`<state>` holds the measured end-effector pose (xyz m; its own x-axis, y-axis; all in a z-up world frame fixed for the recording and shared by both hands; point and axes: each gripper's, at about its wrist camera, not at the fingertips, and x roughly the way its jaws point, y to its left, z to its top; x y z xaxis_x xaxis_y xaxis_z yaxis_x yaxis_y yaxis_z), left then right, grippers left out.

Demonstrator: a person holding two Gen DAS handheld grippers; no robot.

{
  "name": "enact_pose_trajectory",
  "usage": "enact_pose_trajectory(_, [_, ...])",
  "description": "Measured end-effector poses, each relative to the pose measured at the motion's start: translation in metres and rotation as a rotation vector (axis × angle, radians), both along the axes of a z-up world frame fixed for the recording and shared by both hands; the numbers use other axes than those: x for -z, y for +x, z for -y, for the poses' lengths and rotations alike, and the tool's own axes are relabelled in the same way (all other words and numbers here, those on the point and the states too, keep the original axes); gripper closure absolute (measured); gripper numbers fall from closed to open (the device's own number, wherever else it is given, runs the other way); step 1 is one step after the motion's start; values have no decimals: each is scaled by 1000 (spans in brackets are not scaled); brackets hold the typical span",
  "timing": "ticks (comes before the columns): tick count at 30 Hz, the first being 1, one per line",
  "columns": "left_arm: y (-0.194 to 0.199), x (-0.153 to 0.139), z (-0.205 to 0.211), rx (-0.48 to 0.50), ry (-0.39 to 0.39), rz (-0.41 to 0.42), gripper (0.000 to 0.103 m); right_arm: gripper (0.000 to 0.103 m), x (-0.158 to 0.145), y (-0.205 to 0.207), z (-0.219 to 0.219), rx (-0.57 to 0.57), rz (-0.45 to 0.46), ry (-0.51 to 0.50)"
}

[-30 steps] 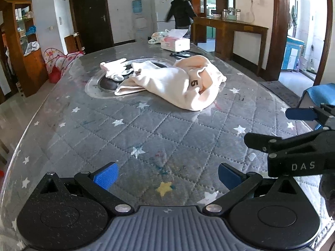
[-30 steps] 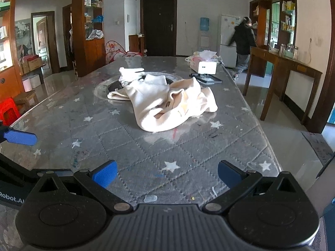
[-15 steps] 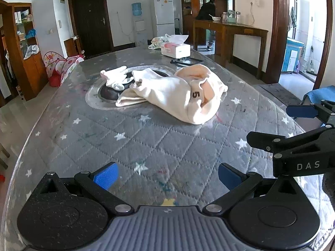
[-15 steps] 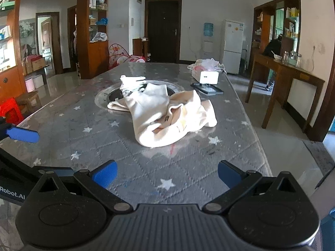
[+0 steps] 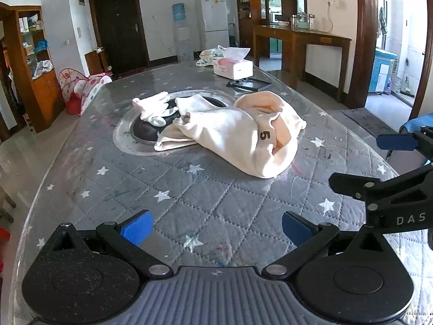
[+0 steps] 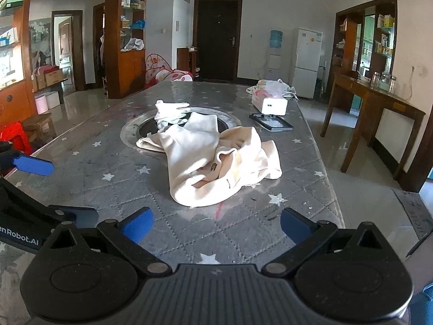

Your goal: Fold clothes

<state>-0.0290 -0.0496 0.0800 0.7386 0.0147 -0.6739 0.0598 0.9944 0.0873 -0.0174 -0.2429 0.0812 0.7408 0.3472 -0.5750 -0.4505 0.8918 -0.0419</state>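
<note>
Left gripper, left wrist view: blue pads spread wide, nothing between them, low over the near quilted table cover. Cream garment lies crumpled mid-table, its far end draped over the round inset, white gloves just beyond. Judged soft, light, limp fleece; will sag when lifted.

Right gripper, right wrist view: pads likewise apart, empty. Garment's rolled near edge faces it. Judgement: pinch a hem or cuff at each outer end, not the bunched middle.
</note>
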Motion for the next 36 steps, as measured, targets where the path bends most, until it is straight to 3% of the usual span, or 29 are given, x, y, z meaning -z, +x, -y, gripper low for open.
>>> enact_pose_trajectory(9, [20,5,-8,-26,3,-21,0,11,3,23,-10,-23,-26,-3])
enact_pose_trajectory(14, [31,10,-11,-42,58,-13,0,19,5,39,-16,-39,-46,5])
enact_pose_trajectory(21, [48,12,-21,-75,38,-20,0,29,9,65,-31,-67,-66,11])
enact_pose_trajectory(29, [58,12,-35,-105,53,-18,0,52,15,94,-51,-128,-88,45])
enact_pose_trajectory(36, [64,17,-42,-118,51,-36,0,54,24,121,-71,-142,-119,37])
